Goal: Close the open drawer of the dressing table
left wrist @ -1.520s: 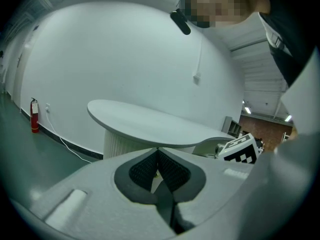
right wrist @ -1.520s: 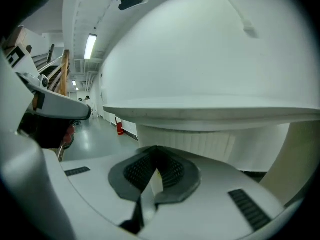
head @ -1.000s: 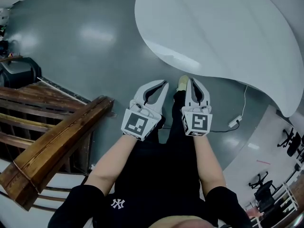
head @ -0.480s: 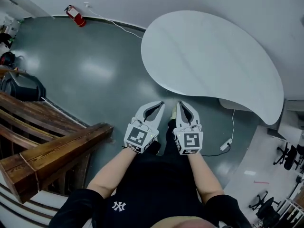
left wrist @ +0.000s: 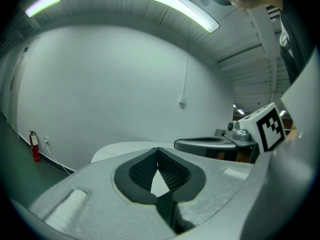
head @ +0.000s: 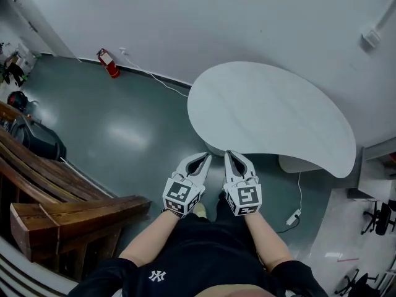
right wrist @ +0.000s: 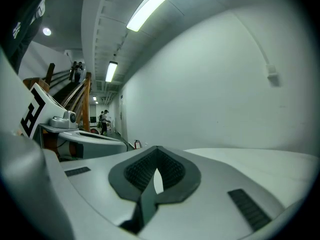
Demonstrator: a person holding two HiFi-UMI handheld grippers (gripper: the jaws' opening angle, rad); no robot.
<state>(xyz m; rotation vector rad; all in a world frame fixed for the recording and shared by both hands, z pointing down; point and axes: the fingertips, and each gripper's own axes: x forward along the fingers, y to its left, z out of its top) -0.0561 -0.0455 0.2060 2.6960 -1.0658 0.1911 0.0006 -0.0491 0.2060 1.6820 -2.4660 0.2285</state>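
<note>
Black sleeves and bare forearms nearest: a person stands holding both grippers low in front, side by side, close but not touching. The left gripper [head: 207, 156] has its jaws closed tip to tip, with nothing between the pads. The right gripper [head: 227, 153] is the same, tips together and empty. Both point forward toward a white table [head: 266, 107].

A brown wooden stair rail [head: 74, 212] is at the person's left, on the grey floor [head: 124, 125]. A white plug block [head: 291, 217] with its cord lies on the floor to the right.

The table is just ahead of the jaw tips, with a curved bean-shaped top. A pale rounded part [head: 300, 164] sticks out from under its near right edge; I cannot tell if that is the drawer.

Further back, a red fire extinguisher [head: 110, 65] stands on the floor against the white wall [head: 216, 17]. A white cable [head: 162, 80] runs along the wall's base.
</note>
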